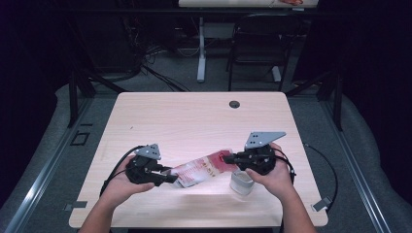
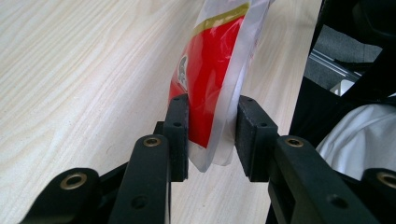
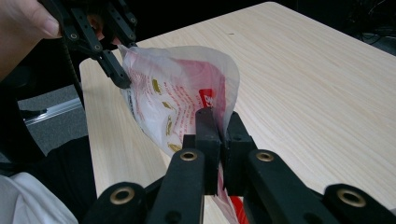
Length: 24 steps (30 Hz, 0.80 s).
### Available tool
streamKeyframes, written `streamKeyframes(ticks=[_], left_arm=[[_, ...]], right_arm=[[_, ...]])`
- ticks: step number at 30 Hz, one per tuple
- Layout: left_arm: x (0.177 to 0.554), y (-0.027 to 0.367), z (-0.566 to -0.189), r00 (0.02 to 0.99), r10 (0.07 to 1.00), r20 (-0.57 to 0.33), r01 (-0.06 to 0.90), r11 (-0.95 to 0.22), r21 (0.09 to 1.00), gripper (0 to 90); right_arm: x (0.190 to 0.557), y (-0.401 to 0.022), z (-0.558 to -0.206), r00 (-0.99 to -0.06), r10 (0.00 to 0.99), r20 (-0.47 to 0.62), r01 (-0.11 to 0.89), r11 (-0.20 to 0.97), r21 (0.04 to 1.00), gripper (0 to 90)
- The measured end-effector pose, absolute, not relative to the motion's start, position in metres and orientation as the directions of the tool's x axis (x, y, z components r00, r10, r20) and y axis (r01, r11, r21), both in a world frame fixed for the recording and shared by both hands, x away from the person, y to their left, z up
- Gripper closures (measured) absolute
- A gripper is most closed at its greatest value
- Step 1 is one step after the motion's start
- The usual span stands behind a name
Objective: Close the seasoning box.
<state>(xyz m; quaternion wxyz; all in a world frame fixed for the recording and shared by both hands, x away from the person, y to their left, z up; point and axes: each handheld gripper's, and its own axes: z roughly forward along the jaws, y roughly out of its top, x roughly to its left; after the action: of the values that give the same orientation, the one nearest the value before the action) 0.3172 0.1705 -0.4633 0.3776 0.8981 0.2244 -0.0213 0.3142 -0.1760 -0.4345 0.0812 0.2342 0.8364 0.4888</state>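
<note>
I hold a red and white plastic bag (image 1: 204, 170) up over the wooden counter (image 1: 194, 116), stretched between my two tools. My left hand-held gripper (image 1: 167, 177) has one end of the bag between its pads (image 2: 180, 130); the jaws are partly closed and pinch that edge. My right hand-held gripper (image 1: 228, 158) is squeezed almost shut on the other end of the bag. A small clear cup (image 1: 241, 181) sits on the counter just below my right hand (image 1: 272, 177).

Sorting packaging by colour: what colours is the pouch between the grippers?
Red and translucent white pouch, gold trim; clearest in left gripper view.
</note>
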Motion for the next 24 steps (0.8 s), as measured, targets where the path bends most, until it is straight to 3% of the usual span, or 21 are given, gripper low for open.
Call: streamKeyframes(ticks=[24], left_arm=[[0.312, 0.17, -0.452, 0.902, 0.393, -0.182, 0.4, -0.598, 0.694, 68.9]], right_arm=[[0.314, -0.181, -0.434, -0.87, 0.483, 0.097, 0.324, 0.413, 0.851, 87.3]])
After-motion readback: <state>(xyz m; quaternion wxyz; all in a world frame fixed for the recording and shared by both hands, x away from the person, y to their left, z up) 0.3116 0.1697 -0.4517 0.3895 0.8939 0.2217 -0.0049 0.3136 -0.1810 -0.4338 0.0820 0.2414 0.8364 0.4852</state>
